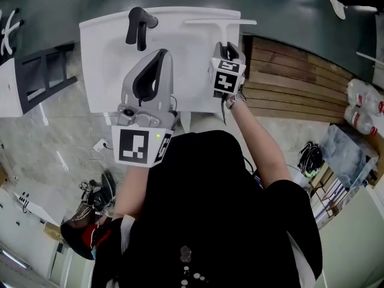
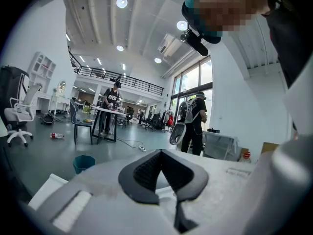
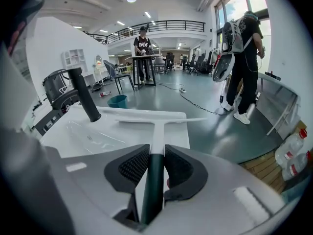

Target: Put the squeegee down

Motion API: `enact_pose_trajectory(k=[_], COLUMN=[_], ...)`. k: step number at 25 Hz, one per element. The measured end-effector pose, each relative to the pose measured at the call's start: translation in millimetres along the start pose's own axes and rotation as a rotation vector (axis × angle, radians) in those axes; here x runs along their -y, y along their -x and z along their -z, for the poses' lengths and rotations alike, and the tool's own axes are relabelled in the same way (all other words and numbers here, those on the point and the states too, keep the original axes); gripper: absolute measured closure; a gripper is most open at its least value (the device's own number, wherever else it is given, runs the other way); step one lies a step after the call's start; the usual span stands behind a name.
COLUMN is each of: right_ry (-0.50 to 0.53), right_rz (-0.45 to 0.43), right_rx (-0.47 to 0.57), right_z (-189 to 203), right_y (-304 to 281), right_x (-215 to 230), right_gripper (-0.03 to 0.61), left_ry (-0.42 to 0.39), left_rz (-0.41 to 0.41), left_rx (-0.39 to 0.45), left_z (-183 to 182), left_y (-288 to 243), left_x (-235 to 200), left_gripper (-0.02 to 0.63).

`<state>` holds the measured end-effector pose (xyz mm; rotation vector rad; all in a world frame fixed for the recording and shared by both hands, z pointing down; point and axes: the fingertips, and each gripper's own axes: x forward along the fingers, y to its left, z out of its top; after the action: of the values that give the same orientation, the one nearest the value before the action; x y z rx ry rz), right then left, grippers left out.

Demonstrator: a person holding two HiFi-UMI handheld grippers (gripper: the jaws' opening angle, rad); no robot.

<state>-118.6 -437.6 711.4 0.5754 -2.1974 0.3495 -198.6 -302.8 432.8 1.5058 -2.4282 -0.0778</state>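
Observation:
The squeegee (image 1: pixel 219 21) has a white T-shaped blade, a white shaft (image 3: pixel 155 129) and a dark green handle. My right gripper (image 1: pixel 228 45) (image 3: pixel 156 148) is shut on that handle and points down over the right side of the white sink (image 1: pixel 102 53) (image 3: pixel 98 131). The blade lies across the sink's far right rim; whether it touches I cannot tell. A black faucet (image 1: pixel 139 26) (image 3: pixel 83 94) stands at the sink's far left. My left gripper (image 1: pixel 161 53) (image 2: pixel 160 152) hovers over the sink's near middle, its pads meeting at the tips with nothing between them.
Wooden planks (image 1: pixel 288 83) lie right of the sink, with plastic bottles (image 1: pixel 363 107) beyond them. A dark rack (image 1: pixel 42 77) stands at the left. Cables and shoes are on the floor near my feet. A person with a backpack (image 3: pixel 242 58) stands further off.

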Motion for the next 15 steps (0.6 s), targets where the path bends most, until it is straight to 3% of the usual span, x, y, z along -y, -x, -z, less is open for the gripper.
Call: enact_pose_trajectory(k=[15], right_ry=[0.052], right_rz=[0.003], right_rx=[-0.022], right_z=[14.9], right_y=[-9.0], right_x=[-1.6], right_gripper=[0.476], left_ry=[0.011], left_rz=[-0.027], left_rx=[-0.011], left_z=[7.0], left_y=[13.4], left_x=[-9.0], left_gripper=[0.612])
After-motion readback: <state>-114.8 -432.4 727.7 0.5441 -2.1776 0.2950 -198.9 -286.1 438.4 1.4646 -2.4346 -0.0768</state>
